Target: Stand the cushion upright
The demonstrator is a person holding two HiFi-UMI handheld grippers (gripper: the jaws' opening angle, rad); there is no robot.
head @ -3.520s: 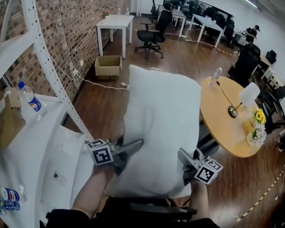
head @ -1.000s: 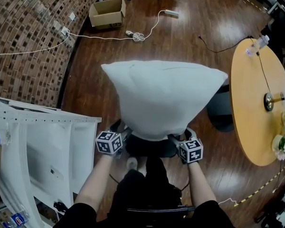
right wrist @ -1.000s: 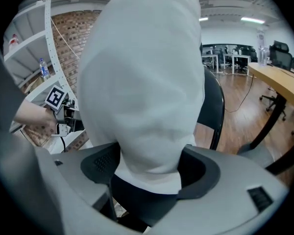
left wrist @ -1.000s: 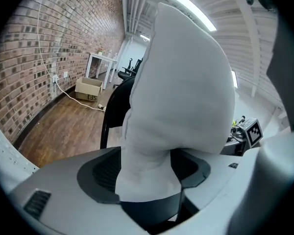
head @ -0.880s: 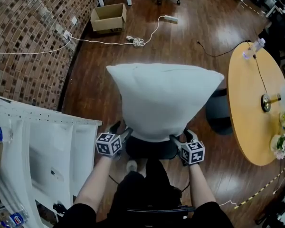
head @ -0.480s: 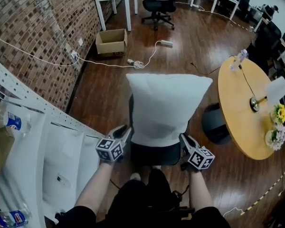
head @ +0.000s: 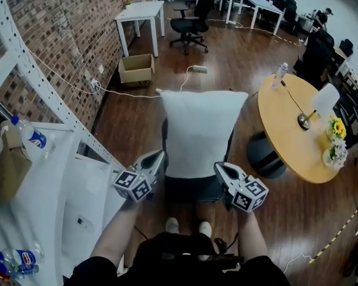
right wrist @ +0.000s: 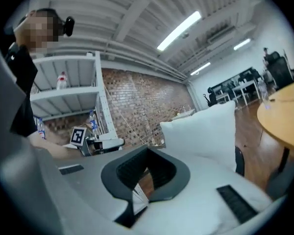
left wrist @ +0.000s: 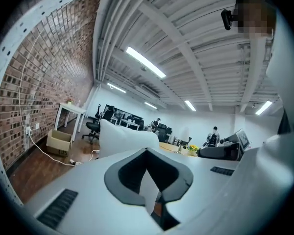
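shelf: white metal rack at 9 o'clock of the cushion, with a capped bottle and a brown box on its top board.
left arm: bare forearm reaches forward from the lower edge of the head view, angled a little inward, the gripper held about level.
left gripper: at 8 o'clock of the cushion, just beside its lower left corner. its jaws have just been closing and now meet, with nothing between them. in its own view the left gripper points past the pressed-together pads at the cushion ahead.
cushion: white, standing upright on its lower edge on the seat of a black chair, at 12 o'clock of the person's shoes (dark backrest edges show at both its sides).
right gripper: at 5 o'clock of the cushion, close to its lower right corner. its jaws have just been closing and are now together, holding nothing. in its own view the right gripper tips slightly downward, with the cushion at 2 o'clock of the pads.
right arm: forearm mirrors the left, reaching forward and slightly inward.
table: round wooden table at 3 o'clock of the cushion, well apart from it.
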